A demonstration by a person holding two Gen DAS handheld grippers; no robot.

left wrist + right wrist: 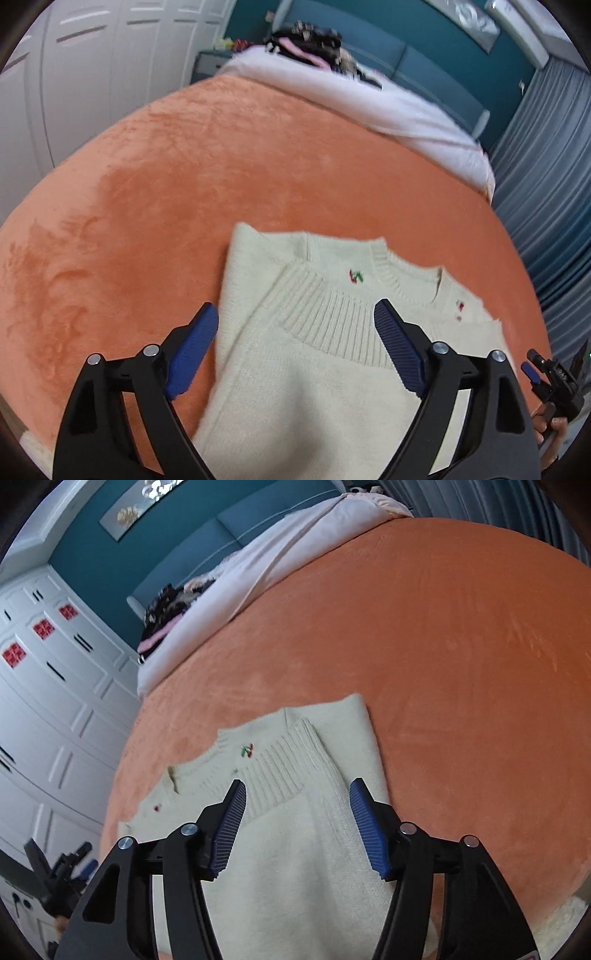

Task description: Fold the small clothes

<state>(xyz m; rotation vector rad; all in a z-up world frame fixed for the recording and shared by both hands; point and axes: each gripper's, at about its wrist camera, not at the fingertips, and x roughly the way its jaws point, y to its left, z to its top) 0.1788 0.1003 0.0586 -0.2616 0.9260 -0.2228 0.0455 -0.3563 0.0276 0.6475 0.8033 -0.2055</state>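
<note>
A cream knit sweater [314,332] with small red and green embroidery lies on the orange blanket [221,166], its sleeve folded across the chest. My left gripper [295,314] is open and empty, hovering above the sweater's ribbed cuff. The right gripper shows at that view's right edge [546,373]. In the right wrist view the same sweater [295,794] lies below my right gripper [297,788], which is open and empty above the folded sleeve. The left gripper appears at the lower left [66,871].
A white duvet [369,96] and a pile of dark and pink clothes [310,40] lie at the head of the bed. White wardrobe doors [48,701] stand on one side, grey curtains [546,184] on the other. A blue headboard [240,524] is behind.
</note>
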